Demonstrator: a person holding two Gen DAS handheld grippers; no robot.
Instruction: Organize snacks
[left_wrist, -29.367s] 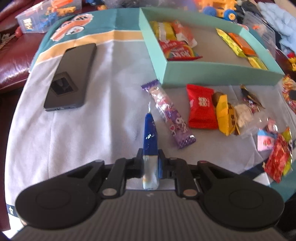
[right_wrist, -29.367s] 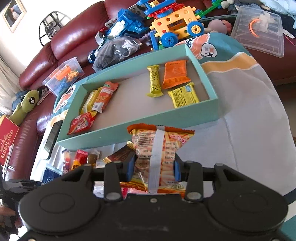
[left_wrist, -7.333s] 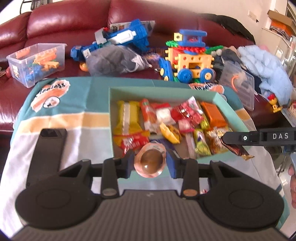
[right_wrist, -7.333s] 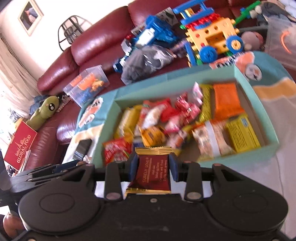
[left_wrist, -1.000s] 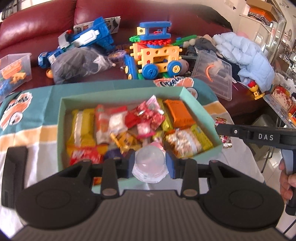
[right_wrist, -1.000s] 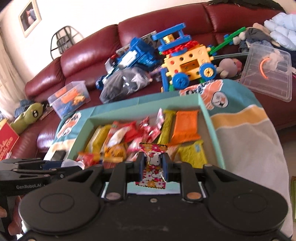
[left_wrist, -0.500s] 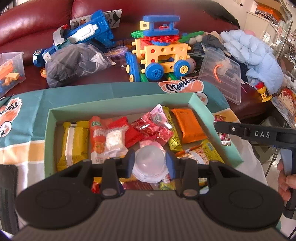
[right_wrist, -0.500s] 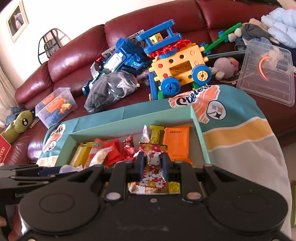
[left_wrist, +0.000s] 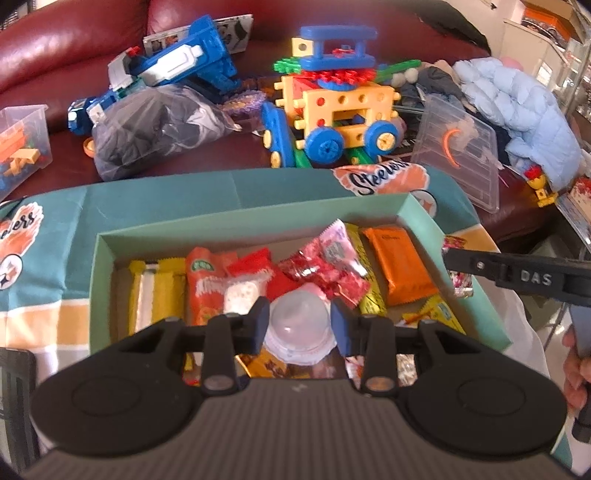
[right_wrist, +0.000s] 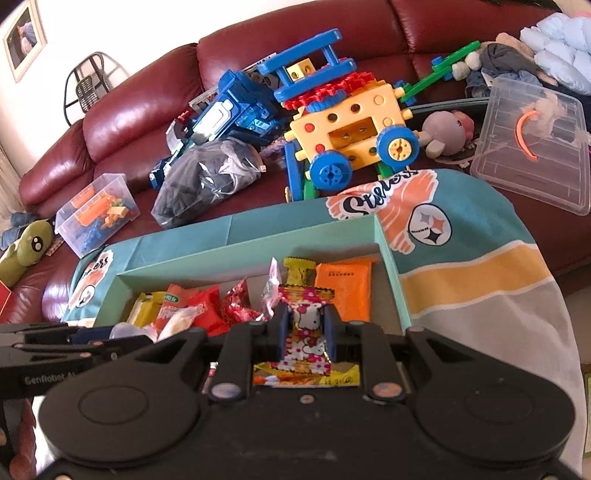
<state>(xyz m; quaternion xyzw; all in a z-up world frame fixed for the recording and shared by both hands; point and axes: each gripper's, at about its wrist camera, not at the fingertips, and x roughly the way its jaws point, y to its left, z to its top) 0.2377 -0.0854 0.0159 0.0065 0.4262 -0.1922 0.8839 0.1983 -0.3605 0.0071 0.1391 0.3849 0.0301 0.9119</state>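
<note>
Hovering level over the teal box (left_wrist: 424, 218), the left gripper (left_wrist: 298, 323) pinches a clear jelly cup (left_wrist: 299, 321) between its fingers, packed snacks lying just beyond the tips. The right gripper (right_wrist: 306, 332), also above the box, clamps a pink cartoon-cat candy wrapper (right_wrist: 306, 325), an orange packet (right_wrist: 345, 291) ahead of its right finger.

"DAS" on right tongs (left_wrist: 458, 260); "Steelers" cloth (right_wrist: 388, 199)

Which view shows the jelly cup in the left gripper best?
Left wrist view: the jelly cup sits centred between the left gripper fingers, dome and foil rim visible, over the teal box. Right wrist view shows only a pale sliver of it beside that gripper's arm.
</note>
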